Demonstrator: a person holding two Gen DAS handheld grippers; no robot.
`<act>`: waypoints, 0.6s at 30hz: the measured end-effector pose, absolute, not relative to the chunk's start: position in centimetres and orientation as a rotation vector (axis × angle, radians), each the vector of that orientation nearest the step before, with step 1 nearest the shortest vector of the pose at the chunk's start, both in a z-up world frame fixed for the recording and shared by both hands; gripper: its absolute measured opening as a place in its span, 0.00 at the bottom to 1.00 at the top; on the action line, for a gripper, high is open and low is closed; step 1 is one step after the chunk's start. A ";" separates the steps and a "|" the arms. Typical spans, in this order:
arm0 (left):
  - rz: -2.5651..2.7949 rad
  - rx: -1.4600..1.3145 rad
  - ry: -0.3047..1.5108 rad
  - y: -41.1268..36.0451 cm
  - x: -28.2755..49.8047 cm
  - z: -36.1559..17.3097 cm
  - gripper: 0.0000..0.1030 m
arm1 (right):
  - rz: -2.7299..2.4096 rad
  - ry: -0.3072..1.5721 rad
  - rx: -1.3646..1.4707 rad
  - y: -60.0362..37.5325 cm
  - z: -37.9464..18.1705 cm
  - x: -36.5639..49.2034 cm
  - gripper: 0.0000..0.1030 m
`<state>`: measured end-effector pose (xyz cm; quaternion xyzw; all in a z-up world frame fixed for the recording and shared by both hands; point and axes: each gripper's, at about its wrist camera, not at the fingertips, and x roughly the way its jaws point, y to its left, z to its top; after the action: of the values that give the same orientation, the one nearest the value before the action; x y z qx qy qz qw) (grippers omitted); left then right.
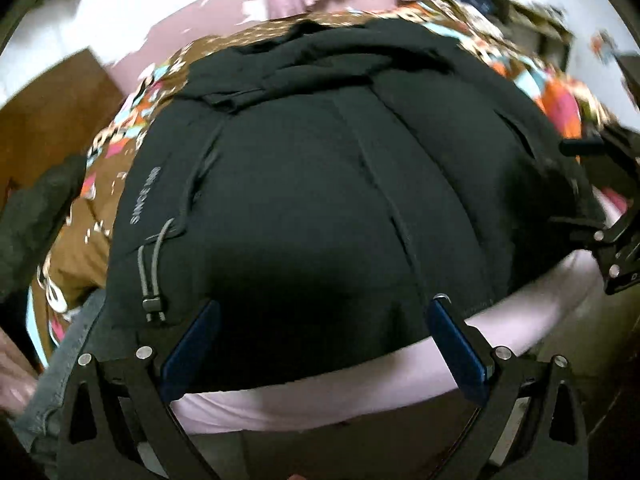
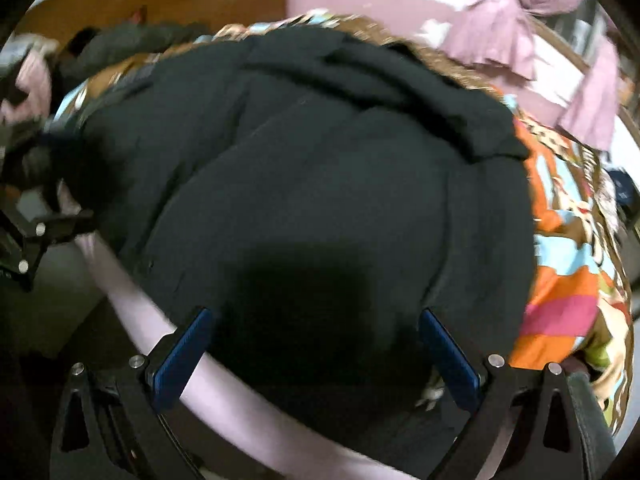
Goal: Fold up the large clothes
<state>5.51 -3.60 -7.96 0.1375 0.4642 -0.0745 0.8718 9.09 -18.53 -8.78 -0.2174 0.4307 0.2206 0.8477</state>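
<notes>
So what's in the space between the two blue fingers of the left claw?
Only the black jacket: its hem fills the gap in the left wrist view, above a pale pink bed edge. The left claw stands open and grips nothing.

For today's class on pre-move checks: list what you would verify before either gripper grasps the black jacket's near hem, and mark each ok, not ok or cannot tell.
1. Left gripper open over the hem: ok.
2. Right gripper open over the hem: ok.
3. Black jacket spread on the patterned bedspread: ok.
4. Drawcord tucked away from the left fingers: not ok, it lies loose beside them.
5. Hood end flat: not ok, bunched.
6. Sleeves folded in: cannot tell.
</notes>
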 end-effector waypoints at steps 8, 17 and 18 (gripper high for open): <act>-0.099 0.372 1.138 -3.9 6.6 -12.4 0.98 | 0.515 0.958 -0.685 -16.2 -13.9 7.6 1.00; -0.040 0.404 1.235 -3.0 6.5 -14.8 0.98 | 0.322 0.817 -1.149 -14.5 -19.8 6.2 1.00; -0.040 0.398 1.235 -2.9 6.5 -14.8 0.98 | 0.307 0.812 -1.140 -14.6 -19.7 6.4 1.00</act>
<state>6.47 -2.94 -14.76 0.1855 0.5749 -0.0188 0.7967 6.43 -14.57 -19.72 -0.5226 0.3721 0.1406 0.7541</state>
